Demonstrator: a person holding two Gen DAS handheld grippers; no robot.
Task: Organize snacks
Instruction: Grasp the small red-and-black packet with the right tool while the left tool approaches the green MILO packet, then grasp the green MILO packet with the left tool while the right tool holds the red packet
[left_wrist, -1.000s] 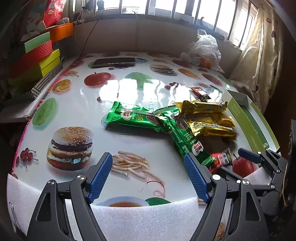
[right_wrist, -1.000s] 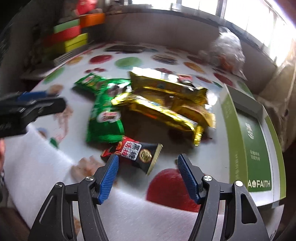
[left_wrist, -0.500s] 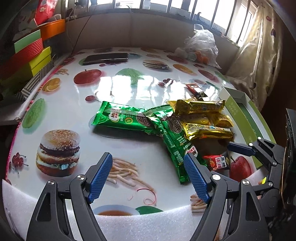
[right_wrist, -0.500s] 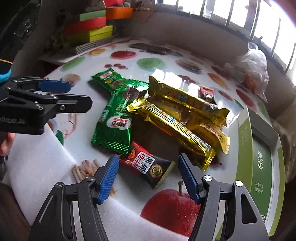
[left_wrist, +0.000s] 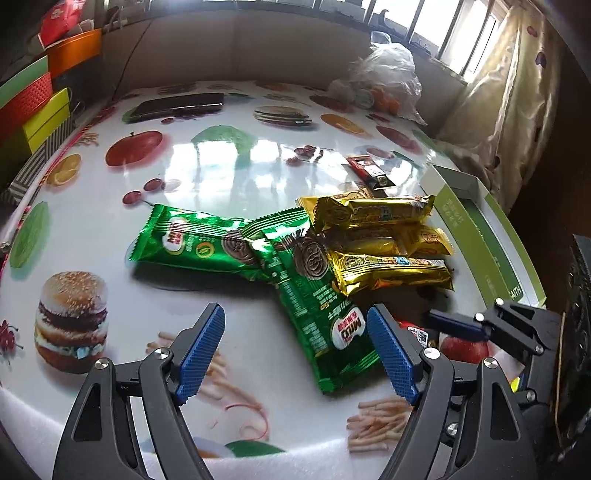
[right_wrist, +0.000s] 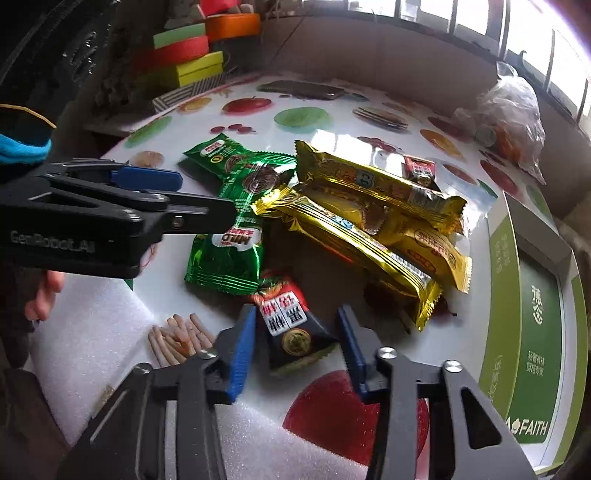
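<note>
Two claws are at work on the glossy fruit-and-burger printed table (left_wrist: 221, 177), and the step in hand is the first pick from the snack heap.

Left wrist view: my left claw (left_wrist: 294, 314) hangs released over the near end of the long green foil biscuit packet (left_wrist: 306, 288), jaws wide and gripping nothing. A second green packet (left_wrist: 192, 243) lies crossed under it, with the gold foil packets (left_wrist: 388, 269) piled against both. The green-and-white cardboard box (left_wrist: 480, 236) sits at the table's far right edge, just beside the heap; I judge it the place the snacks belong.

Right wrist view: my right claw (right_wrist: 295, 314) has just been closing, and the small red-and-black wrapped snack (right_wrist: 291, 328) lies between its jaws. The blue pads stand right at the wrapper's two sides. Whether they bite yet I cannot tell.

Next, I think, comes a firm clench, a straight lift clear of the green packet's corner, then a carry across to the box.
</note>
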